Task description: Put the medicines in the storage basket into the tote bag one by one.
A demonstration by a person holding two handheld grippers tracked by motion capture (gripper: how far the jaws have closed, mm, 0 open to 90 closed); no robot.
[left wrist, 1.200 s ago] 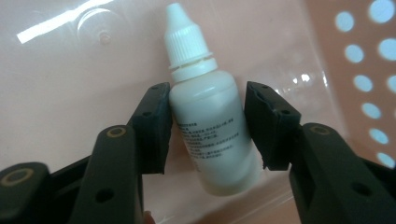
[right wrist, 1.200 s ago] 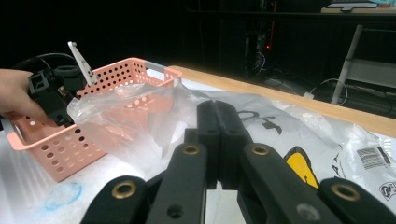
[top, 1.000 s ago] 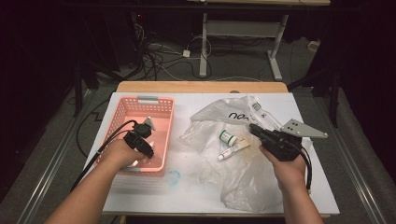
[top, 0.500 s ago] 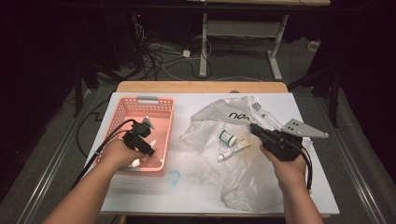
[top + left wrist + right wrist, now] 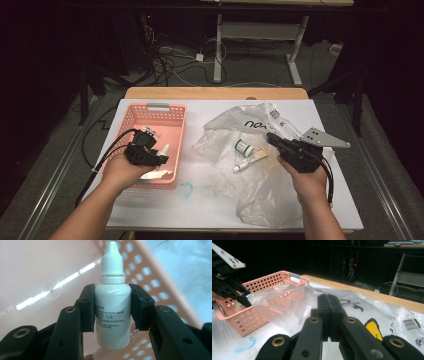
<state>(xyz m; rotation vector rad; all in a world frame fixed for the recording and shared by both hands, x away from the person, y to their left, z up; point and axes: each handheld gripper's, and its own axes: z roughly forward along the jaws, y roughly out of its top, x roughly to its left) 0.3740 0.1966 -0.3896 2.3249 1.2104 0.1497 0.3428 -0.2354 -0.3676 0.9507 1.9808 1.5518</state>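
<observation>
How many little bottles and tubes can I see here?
3: a white dropper bottle in the left gripper above the pink basket, a green-capped bottle and a tube on the plastic bag. More may be hidden.

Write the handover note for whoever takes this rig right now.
Left gripper: shut on the small white plastic dropper bottle, held above the pink perforated plastic basket.
Right gripper: shut, pinching the clear crinkled plastic bag on the white table.
Done: one bottle out of the bag and at the basket.
Left: release that bottle into the basket, then probably move the green-capped white jar and the white tube, both lying at the bag.
</observation>
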